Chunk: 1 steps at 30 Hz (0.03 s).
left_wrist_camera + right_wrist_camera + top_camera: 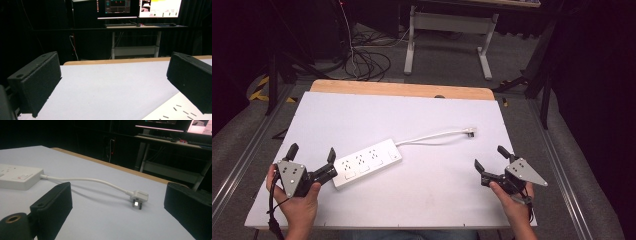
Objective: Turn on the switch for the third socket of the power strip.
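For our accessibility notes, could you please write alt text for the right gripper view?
A white plug on a curved white cable lies on the white table, framed by the open right gripper. The power strip sits at far left.

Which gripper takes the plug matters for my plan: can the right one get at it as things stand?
Probably yes. The right gripper is open, and the plug lies ahead of its jaws on bare white table, with nothing between.

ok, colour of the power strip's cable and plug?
White, both cable and plug, matching the power strip. Clearest in the right gripper view.
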{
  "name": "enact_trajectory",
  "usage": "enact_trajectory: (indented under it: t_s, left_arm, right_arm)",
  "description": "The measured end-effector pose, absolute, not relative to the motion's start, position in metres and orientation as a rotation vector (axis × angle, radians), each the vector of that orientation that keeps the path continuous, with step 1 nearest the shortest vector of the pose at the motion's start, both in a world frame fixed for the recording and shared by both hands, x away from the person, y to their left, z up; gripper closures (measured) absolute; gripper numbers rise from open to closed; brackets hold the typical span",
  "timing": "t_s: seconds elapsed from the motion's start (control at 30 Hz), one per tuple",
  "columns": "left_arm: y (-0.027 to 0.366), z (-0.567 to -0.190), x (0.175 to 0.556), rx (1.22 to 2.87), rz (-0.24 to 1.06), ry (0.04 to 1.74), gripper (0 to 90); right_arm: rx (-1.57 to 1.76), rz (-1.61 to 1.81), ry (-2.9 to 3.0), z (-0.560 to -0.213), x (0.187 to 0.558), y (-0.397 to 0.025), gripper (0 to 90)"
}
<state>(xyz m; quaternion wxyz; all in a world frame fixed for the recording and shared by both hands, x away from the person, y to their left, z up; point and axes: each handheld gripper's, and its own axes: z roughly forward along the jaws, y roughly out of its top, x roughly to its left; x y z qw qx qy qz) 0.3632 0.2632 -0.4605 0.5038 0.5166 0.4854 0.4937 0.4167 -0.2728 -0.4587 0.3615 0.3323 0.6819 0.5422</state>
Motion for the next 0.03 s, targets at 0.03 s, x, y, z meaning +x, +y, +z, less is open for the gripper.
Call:
enact_trajectory:
  t_s: [0.03]
  left_arm:
    - [0.2634,-0.4604,0.3633,1.248,1.195,1.172,0.1]
  right_arm:
    - [0.856,1.397,1.757,-0.4587,0.4167,-0.2728,8.5]
